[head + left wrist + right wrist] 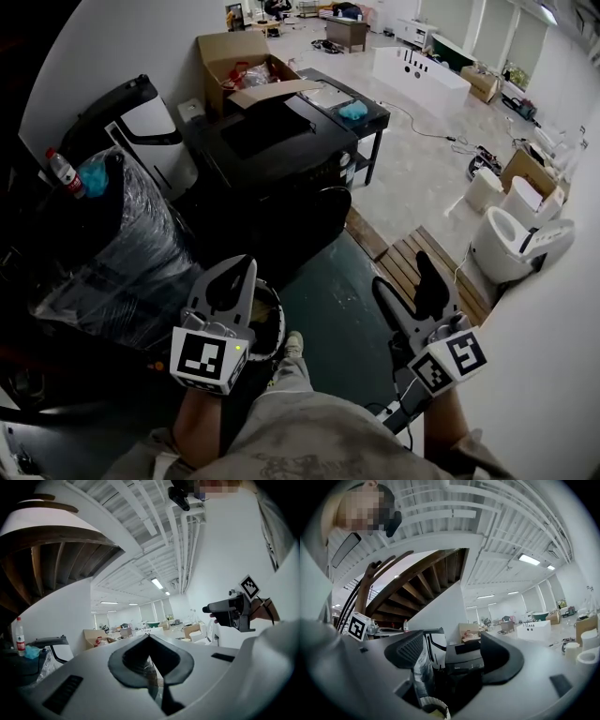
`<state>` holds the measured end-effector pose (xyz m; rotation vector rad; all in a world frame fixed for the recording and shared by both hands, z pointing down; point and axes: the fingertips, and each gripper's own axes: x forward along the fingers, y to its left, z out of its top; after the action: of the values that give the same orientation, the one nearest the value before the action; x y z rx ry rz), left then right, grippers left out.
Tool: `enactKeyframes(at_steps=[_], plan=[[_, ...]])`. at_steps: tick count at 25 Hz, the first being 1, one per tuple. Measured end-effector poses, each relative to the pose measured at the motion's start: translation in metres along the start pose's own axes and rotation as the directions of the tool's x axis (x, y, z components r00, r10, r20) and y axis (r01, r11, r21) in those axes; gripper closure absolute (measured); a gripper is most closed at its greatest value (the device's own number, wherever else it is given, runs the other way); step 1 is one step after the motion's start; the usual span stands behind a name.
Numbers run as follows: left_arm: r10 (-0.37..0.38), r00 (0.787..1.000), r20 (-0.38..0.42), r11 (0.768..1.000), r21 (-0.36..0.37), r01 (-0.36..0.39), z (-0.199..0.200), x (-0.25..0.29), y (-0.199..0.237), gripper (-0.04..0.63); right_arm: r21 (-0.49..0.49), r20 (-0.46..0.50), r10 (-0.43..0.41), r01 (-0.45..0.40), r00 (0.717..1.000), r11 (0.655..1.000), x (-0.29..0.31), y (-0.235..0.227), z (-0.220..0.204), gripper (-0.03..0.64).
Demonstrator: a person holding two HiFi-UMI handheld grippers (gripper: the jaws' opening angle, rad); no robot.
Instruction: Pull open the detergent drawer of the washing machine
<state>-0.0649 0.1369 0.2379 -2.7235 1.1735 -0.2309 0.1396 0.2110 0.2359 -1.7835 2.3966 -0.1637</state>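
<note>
Black all over, the washing machine (pixel 272 159) is standing in the middle of the head view, at about 12 o'clock from both grippers and well apart from them. Its detergent drawer is not showing clearly enough on that dark body for me to pick it out. The left gripper (pixel 247 264) is pointing toward the machine from 7 o'clock, its jaws clenched tip to tip on nothing. The right gripper (pixel 403 274) is hanging at 5 o'clock with its jaws released and standing wide, with nothing between them. Through that gap, its own view is showing the machine's front. A cardboard box (pixel 234 58) is sitting at 11 o'clock behind the machine. A plastic-wrapped bundle (pixel 108 258) is standing at 9 o'clock beside it.
</note>
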Motion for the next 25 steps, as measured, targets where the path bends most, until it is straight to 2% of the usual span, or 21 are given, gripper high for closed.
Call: enactKeyframes(at_steps=[5,9,15,20,25], plan=[[0.026,0.999,-0.045,1.0,-0.011,-0.026,-0.026,0.036,0.042,0.578,0.115,-0.048,0.005,0.001,0.999,0.993,0.053,-0.025,-0.023,0.252],[0.032,0.997,-0.073,0.999,-0.028,-0.034,-0.044,0.065,0.077,0.578,0.241,-0.085,0.031,-0.01,0.996,0.971,0.104,-0.036,-0.045,0.252],[0.038,0.994,-0.098,0.998,-0.049,-0.043,-0.075,0.108,0.131,0.578,0.407,-0.115,0.05,0.001,0.992,0.913,0.187,-0.054,-0.083,0.252],[0.015,0.995,-0.103,0.998,-0.067,-0.022,-0.096,0.145,0.161,0.578,0.514,-0.179,0.07,0.032,0.981,0.857,0.248,-0.067,-0.132,0.252],[-0.002,0.993,-0.115,0.998,-0.07,-0.006,-0.123,0.175,0.18,0.578,0.624,-0.199,0.095,0.052,0.975,0.78,0.299,-0.069,-0.178,0.25]])
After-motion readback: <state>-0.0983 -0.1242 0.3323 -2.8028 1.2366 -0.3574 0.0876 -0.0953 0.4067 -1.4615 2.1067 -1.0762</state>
